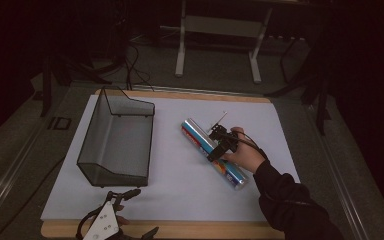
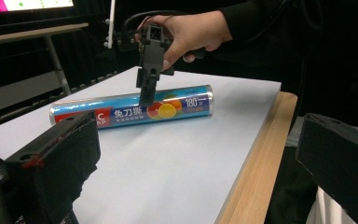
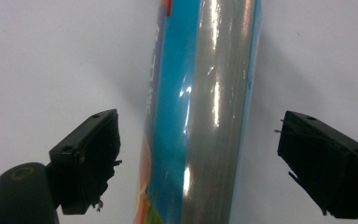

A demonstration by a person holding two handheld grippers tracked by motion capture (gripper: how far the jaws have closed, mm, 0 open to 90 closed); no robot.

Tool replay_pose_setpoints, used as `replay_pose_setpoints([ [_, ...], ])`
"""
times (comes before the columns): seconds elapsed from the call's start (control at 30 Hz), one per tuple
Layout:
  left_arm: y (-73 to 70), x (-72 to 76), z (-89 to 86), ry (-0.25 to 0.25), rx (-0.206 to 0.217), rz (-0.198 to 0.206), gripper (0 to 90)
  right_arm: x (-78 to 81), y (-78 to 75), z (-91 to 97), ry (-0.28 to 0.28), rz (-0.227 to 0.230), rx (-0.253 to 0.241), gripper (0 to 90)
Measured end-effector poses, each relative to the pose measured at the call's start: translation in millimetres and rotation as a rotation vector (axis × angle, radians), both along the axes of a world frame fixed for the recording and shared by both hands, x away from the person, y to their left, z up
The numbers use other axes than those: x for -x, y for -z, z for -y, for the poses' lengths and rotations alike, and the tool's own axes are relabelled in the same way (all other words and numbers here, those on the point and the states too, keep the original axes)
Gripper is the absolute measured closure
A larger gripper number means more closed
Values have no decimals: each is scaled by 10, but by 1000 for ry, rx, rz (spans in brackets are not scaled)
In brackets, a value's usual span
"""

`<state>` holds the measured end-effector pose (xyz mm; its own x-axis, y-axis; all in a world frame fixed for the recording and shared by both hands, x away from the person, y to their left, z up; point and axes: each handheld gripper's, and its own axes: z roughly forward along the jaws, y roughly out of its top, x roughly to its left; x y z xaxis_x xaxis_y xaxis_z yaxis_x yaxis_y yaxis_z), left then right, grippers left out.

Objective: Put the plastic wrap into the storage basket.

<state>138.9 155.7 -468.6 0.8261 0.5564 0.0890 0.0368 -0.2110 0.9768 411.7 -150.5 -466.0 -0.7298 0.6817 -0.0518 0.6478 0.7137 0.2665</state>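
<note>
A roll of wrap [image 1: 200, 141] with a blue label and orange-fruit print lies slanted on the white sheet [image 1: 180, 190], right of centre. A hand holds my right gripper [image 1: 215, 157] pointed down over the roll's middle. In the right gripper view the roll [image 3: 205, 93] runs between the two jaws of my right gripper [image 3: 198, 126], which stand open on either side of it without touching. My left gripper [image 1: 139, 213] rests at the table's near edge, open and holding nothing. Its own view looks across the sheet at the roll [image 2: 121, 111] and the right gripper [image 2: 148, 95], with the left gripper [image 2: 196, 135] spread wide.
A black wire-mesh basket [image 1: 130, 107] stands on the left part of the sheet, its low side facing the near edge. The wooden table edge [image 1: 180, 229] runs along the front. Table legs and cables sit on the dark floor behind.
</note>
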Motion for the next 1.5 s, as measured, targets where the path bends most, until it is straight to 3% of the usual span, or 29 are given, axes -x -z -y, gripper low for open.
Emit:
replay_pose_setpoints([
  [0.3,1,-6,-2,2,5,-4,5,-110,76,-40,10,-52,29,113],
  [0.4,2,-6,0,4,3,-5,4,-188,129,-105,34,-97,43,117],
  [0.77,5,-9,-5,5,5,-9,5,-325,221,-185,57,-135,68,135],
  [0.87,5,-9,-6,6,5,-8,4,-361,251,-205,68,-149,78,207],
  [1.13,6,-9,-5,7,5,-10,5,-410,344,-235,74,-198,84,225],
  [1.17,5,-8,-7,7,5,-9,4,-395,392,-242,37,-223,85,289],
  [1.2,5,-8,-7,7,6,-9,4,-395,392,-242,37,-223,85,289],
  [1.23,4,-9,-9,5,6,-9,4,-364,386,-278,85,-207,99,308],
  [1.27,4,-9,-9,5,6,-9,5,-364,380,-282,95,-207,97,311],
  [1.4,4,-9,-13,4,8,-9,5,-361,375,-305,106,-208,114,313],
  [1.5,3,-11,-15,4,10,-9,5,-360,363,-284,114,-211,98,314],
])
